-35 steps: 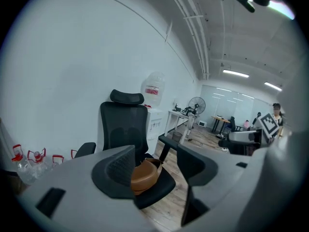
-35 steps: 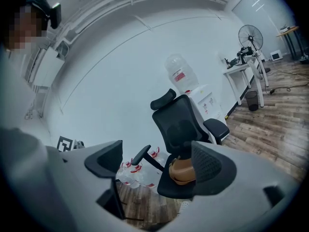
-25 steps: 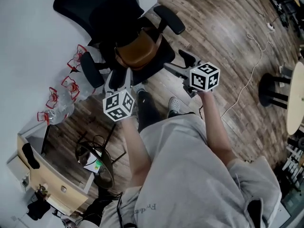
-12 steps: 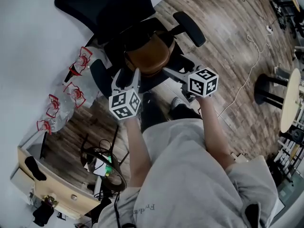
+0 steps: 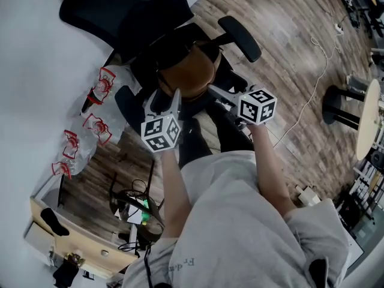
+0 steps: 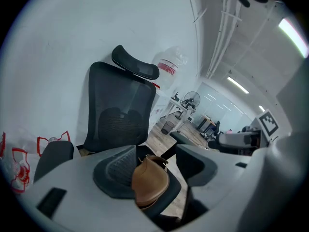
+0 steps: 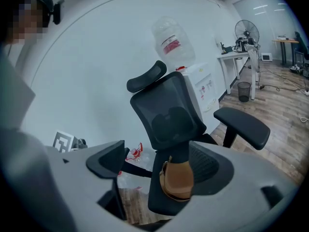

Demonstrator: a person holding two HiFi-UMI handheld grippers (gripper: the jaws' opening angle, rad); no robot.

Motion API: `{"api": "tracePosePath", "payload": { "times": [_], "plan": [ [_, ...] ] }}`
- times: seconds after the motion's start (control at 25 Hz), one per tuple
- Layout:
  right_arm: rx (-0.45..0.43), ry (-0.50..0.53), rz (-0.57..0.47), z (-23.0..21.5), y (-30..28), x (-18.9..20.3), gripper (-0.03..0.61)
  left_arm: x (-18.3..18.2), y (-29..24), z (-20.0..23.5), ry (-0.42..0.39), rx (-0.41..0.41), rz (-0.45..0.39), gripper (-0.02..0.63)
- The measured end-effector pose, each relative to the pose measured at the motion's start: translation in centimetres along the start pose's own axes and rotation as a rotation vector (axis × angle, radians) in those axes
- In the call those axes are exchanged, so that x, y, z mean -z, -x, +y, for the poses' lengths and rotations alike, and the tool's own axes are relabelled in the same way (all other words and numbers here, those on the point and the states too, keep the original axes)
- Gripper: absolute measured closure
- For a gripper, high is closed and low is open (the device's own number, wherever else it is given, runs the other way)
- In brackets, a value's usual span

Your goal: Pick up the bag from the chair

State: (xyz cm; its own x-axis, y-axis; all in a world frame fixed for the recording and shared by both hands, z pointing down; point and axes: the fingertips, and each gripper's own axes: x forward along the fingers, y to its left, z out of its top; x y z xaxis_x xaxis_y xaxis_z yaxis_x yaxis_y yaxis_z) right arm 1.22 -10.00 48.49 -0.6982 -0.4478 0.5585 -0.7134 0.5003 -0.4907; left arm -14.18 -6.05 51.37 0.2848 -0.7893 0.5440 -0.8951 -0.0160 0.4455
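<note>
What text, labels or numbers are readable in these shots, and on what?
No text reads cleanly.
Script print on the grey shirt: too blurred to quote.
Red label on the water bottle: print too small.
The marker cubes: black-and-white square patterns, no letters.
The brown bag and chair: no print visible.

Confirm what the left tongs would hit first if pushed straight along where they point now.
Most likely the brown bag on the chair seat: it sits centred between the open left tongs, untouched. Depth is hard to judge, but nothing shows in front of it.
</note>
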Motion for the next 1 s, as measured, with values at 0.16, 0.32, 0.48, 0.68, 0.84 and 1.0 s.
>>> {"api": "tracePosePath", "payload": {
  "times": [0.16, 0.32, 0.48, 0.68, 0.84, 1.0],
  "plan": [
    [-0.018, -0.01, 0.034, -1.5, -0.9, 0.2, 0.16, 0.5, -1.6, -0.3, 0.02, -0.011, 0.023, 0.362],
    [-0.044, -0.047, 0.056, -3.6, -3.5, 0.3, 0.166, 1.5, -3.1, 0.1, 0.053, -0.018, 0.054, 0.362],
    [-0.078, -0.039, 0.11, -5.2, -6.4, 1.1, 0.167, 3.0, -4.1, 1.8, 0.088, -0.081, 0.083, 0.362],
    [-0.086, -0.067, 0.172, -8.3, -8.8, 2.5, 0.167, 5.3, -6.6, 2.6, 0.143, -0.104, 0.134, 0.362],
    [-0.099, -0.074, 0.209, -10.1, -10.2, 3.3, 0.167, 6.5, -8.5, 3.3, 0.184, -0.128, 0.145, 0.362],
    [-0.112, -0.07, 0.253, -11.9, -11.8, 4.8, 0.167, 9.1, -10.2, 3.3, 0.25, -0.112, 0.182, 0.362]
  ]
}}
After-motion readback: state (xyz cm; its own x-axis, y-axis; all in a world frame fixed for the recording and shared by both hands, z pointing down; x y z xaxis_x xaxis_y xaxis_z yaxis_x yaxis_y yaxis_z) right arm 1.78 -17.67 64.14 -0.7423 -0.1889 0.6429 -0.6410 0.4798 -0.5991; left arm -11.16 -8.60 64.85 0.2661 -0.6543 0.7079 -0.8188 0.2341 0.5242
